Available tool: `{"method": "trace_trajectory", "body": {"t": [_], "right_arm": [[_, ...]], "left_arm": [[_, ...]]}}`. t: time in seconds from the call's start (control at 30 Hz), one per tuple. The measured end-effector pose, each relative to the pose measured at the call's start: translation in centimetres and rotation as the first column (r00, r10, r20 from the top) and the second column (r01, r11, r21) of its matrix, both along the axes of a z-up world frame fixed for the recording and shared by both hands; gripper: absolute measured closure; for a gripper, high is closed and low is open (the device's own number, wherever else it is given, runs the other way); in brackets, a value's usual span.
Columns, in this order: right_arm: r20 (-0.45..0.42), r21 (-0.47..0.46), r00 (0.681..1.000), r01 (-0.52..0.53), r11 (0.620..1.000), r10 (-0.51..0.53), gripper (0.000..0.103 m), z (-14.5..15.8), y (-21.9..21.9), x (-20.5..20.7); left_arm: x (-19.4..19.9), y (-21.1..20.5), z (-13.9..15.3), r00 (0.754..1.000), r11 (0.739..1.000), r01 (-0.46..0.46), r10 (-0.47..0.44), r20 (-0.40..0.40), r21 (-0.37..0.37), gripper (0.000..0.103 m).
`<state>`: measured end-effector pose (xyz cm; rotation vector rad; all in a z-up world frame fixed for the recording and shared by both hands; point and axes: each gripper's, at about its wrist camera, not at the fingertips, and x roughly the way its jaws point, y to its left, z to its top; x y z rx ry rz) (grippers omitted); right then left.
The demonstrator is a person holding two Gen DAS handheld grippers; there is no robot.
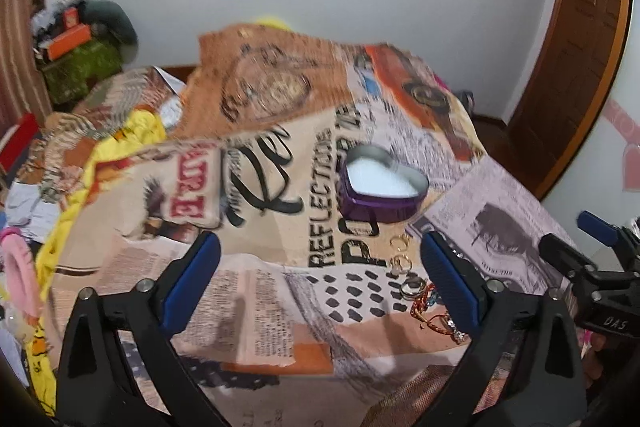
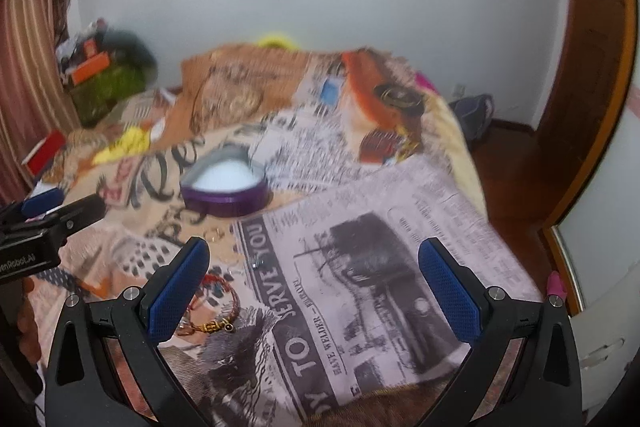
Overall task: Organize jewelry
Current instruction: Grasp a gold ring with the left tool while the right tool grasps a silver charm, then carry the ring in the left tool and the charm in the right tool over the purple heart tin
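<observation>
- The left gripper (image 1: 320, 275) hovers over a bed covered by a newspaper-print blanket (image 1: 256, 291); its blue fingers (image 1: 192, 283) are spread wide and hold nothing.
- The right gripper (image 2: 314, 281) hangs over the same blanket, its fingers (image 2: 448, 291) likewise wide apart and empty.
- A purple heart-shaped box (image 1: 380, 183) sits open on the blanket ahead of both grippers, showing a white lining.
- Small gold rings (image 1: 400, 259) lie on the blanket just in front of the box, near the left gripper's right finger.
- A silver ring (image 1: 412, 287) lies next to them, and a red-and-gold bracelet (image 1: 436, 323) lies partly hidden behind that finger.
- In the right wrist view the bracelet (image 2: 216, 311) lies beside the right gripper's left finger, and the box (image 2: 224, 191) stands further back.
- Both views are blurred.
</observation>
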<state>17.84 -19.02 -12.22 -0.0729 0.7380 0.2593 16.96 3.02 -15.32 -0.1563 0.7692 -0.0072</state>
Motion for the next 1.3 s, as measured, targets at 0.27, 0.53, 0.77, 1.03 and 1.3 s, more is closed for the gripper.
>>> {"method": "trace_trajectory", "body": {"t": [0.27,0.53,0.77,1.03,1.3], "right_arm": [[-0.119,0.033,0.985,-0.126,0.992,0.129,0.026,-2.8,1.1,2.7],[-0.187,0.060,0.959,-0.207,0.976,0.215,0.044,-4.4,2.1,4.2],[-0.216,0.053,0.941,-0.254,0.966,0.259,0.059,-5.4,3.1,5.1],[-0.236,0.063,0.929,-0.279,0.958,0.286,0.081,-6.2,3.3,5.4],[-0.220,0.073,0.930,-0.286,0.955,0.295,0.094,-5.8,3.2,5.3]], "left_arm": [[2.9,-1.6,-3.1,0.983,0.991,0.130,-0.134,-0.125,-0.037,0.039],[3.9,-3.5,-4.1,0.959,0.971,0.235,-0.238,-0.157,-0.038,0.067],[4.2,-4.9,-4.8,0.937,0.952,0.303,-0.306,-0.169,-0.044,0.082],[4.4,-5.6,-5.2,0.928,0.942,0.332,-0.335,-0.163,-0.044,0.096],[4.1,-5.1,-4.8,0.938,0.948,0.313,-0.318,-0.137,-0.057,0.099]]}}
